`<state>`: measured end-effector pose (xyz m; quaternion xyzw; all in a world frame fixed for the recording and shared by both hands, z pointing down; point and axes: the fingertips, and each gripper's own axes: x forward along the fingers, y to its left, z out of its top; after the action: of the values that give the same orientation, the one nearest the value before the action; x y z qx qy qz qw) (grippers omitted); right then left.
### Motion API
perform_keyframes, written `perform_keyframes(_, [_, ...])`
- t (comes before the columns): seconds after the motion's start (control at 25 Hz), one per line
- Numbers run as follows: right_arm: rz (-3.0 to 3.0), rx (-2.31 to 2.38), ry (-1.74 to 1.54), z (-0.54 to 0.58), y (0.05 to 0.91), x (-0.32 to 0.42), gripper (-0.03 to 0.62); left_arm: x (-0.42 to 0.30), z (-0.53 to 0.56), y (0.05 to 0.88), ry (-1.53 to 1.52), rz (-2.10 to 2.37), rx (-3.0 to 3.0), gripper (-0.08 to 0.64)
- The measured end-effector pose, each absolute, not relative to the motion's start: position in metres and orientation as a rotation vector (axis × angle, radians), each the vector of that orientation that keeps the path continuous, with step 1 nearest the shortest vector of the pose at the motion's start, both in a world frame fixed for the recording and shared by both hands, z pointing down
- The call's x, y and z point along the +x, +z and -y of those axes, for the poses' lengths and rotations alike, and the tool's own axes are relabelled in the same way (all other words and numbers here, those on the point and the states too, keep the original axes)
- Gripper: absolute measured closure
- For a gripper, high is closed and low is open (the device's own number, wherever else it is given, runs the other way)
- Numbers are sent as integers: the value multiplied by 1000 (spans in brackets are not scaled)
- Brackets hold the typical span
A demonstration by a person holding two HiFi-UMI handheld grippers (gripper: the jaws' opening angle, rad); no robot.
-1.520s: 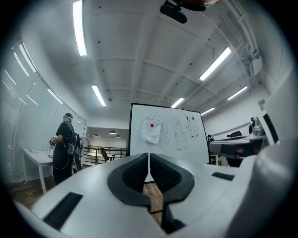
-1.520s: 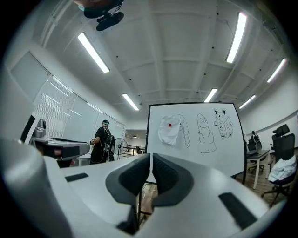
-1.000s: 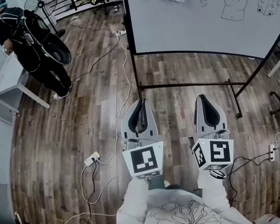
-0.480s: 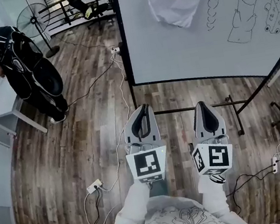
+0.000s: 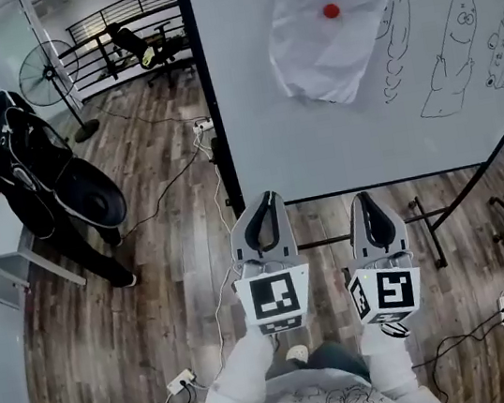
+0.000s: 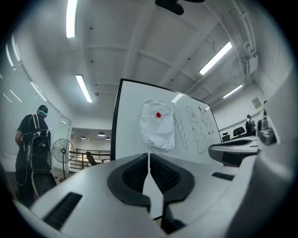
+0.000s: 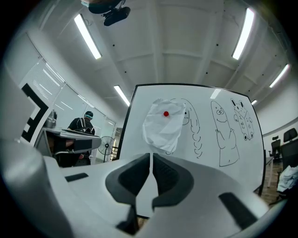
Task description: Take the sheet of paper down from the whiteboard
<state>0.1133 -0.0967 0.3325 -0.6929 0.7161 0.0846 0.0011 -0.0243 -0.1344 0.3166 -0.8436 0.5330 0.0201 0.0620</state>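
Hanging on the whiteboard (image 5: 318,138), the sheet of paper (image 5: 326,37) is pinned near its top by a small round red magnet (image 5: 330,11), just left of the black marker cartoons (image 5: 446,51). A second ago only its lower edge peeked in at the top of the head view. Now the whole sheet and the magnet show, and the board fills far more of the picture. That reads as an approach well under way, with no contact yet and the paper still up.

The sheet is white and heavily crumpled, its outline irregular and its lower corner sagging to a point. The board is smooth and glossy in a thin black frame.

The left gripper (image 5: 266,197) and right gripper (image 5: 363,197) are held side by side, near the board's lower edge yet short of it, both clenched on nothing.

Below lies a dark plank floor (image 5: 155,306) strewn with cables; far left stands a person in dark clothes (image 5: 17,157).
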Motion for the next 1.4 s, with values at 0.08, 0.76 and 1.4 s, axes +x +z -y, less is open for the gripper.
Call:
perform_keyframes(0.08, [-2244, -2185, 270, 112, 331, 117, 589, -17, 151, 311, 31, -1595, -2554, 546])
perform_keyframes(0.76, [-2303, -2072, 490, 236, 258, 160, 511, 25, 274, 244, 145, -1634, -2507, 545])
perform_keyframes(1.4, [-2325, -1840, 823, 301, 151, 172, 426, 56, 328, 203, 142, -1638, -2453, 401])
